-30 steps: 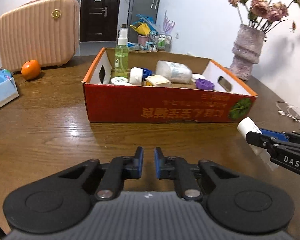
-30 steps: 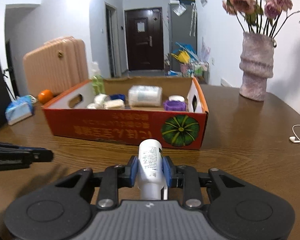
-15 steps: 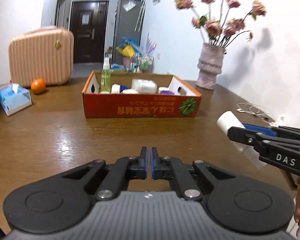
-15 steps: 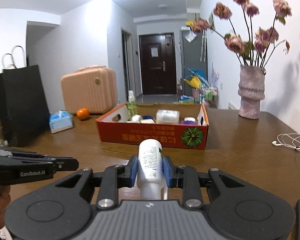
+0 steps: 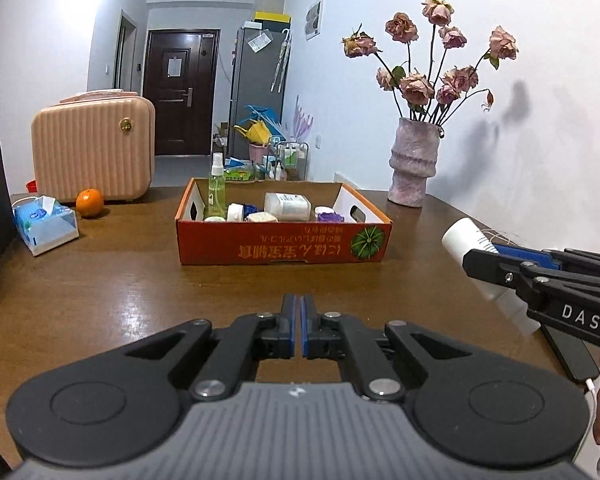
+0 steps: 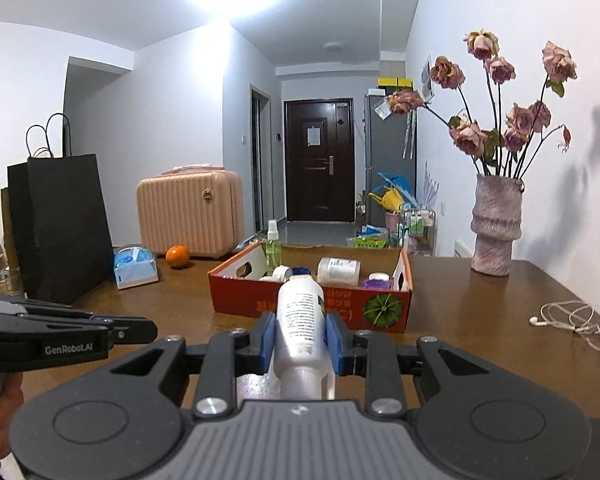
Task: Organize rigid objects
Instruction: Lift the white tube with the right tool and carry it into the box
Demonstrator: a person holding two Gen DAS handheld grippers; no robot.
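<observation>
A brown wooden table fills the lower half of both views. At its far left stands a black paper bag, cut off by the frame edge in the left view. Behind it sits a ribbed pink case with a round gold clasp. Near the middle lies a red cardboard box; its front carries gold characters printed upside down, too small to read, and a green pumpkin picture.

Inside the box stand a green spray bottle, a white jar lying on its side, and several small tubs and lids, partly hidden by the box wall. At the right wall stands a pink vase of dried roses. A blue tissue pack and an orange sit left of the box. White earphones lie at the right edge.

The left gripper is pressed together with nothing between its blue pads; its side reads "GenRobot.AI" in the right view. The right gripper, marked "DAS", pinches a white bottle above the table, short of the box; its label print is too fine to read.
</observation>
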